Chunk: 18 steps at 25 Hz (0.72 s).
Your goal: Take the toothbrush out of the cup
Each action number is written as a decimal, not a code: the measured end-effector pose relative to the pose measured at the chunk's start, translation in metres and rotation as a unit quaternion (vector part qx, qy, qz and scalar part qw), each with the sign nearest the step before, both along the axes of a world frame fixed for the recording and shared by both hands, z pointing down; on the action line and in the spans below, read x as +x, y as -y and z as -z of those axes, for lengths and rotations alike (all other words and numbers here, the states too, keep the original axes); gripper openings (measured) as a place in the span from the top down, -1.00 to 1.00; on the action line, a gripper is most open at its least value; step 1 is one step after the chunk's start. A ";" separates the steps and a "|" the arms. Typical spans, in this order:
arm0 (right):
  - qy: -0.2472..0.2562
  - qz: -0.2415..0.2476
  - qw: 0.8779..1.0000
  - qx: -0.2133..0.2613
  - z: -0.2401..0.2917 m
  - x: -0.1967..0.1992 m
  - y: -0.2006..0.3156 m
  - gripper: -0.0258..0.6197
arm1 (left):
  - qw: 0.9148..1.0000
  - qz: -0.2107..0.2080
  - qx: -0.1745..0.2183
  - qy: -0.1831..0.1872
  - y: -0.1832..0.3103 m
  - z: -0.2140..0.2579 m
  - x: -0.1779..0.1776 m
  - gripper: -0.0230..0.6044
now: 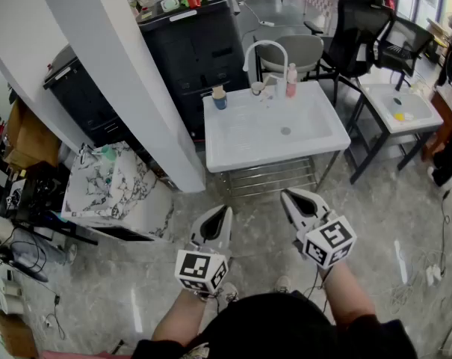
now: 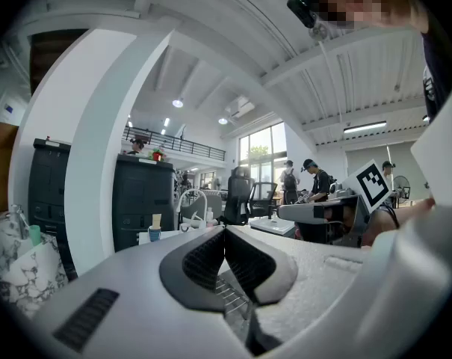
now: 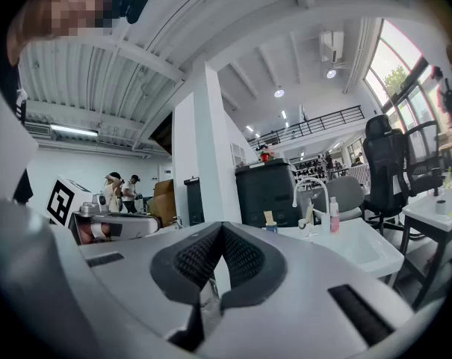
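1. Standing back from a white rectangular sink basin on a metal frame, a person holds both grippers low over the grey floor, well apart from the basin.
2. The left gripper has its jaws pressed together; in its own view the dark ribbed pads meet with nothing between them.
3. The right gripper is likewise closed tight and empty, and its pads touch in its own view.
4. A curved white faucet rises from the basin's back ledge.
5. A small blue cup stands at the ledge's back left corner with a beige piece sticking up out of it.
6. A small clear cup sits just beside the faucet's foot, and a pink bottle with a white cap stands on the other side of it.
7. The toothbrush is too small to make out for certain. Both cups stand on that ledge, and neither gripper is near them.
8. A tall black cabinet stands behind the basin, a slanting white pillar is to its left, and a black office chair is to its right.
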State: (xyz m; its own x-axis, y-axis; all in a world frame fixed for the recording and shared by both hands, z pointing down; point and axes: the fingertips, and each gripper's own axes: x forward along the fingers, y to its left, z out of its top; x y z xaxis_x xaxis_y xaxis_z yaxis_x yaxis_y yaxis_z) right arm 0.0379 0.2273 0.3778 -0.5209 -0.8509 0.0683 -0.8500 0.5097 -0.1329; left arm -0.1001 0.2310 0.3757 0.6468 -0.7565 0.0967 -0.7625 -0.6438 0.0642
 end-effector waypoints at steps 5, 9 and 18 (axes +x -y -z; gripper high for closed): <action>0.002 0.001 1.000 0.000 0.001 0.004 0.005 0.93 | 1.000 0.000 -0.002 0.000 0.005 0.000 0.004 0.92; 0.007 0.002 1.000 0.007 0.003 0.005 0.005 0.92 | 1.000 0.001 -0.002 0.000 0.006 0.000 0.006 0.92; 0.017 0.006 1.000 0.021 0.002 0.023 0.008 0.91 | 1.000 0.010 0.002 0.006 0.008 -0.006 0.019 0.92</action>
State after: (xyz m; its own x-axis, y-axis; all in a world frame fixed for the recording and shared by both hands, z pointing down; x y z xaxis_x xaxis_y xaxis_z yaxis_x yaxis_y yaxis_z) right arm 0.0609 0.2192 0.3762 -0.5318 -0.8467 0.0151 -0.8395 0.5248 -0.1407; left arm -0.0808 0.2230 0.3814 0.6298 -0.7702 0.1006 -0.7764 -0.6281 0.0521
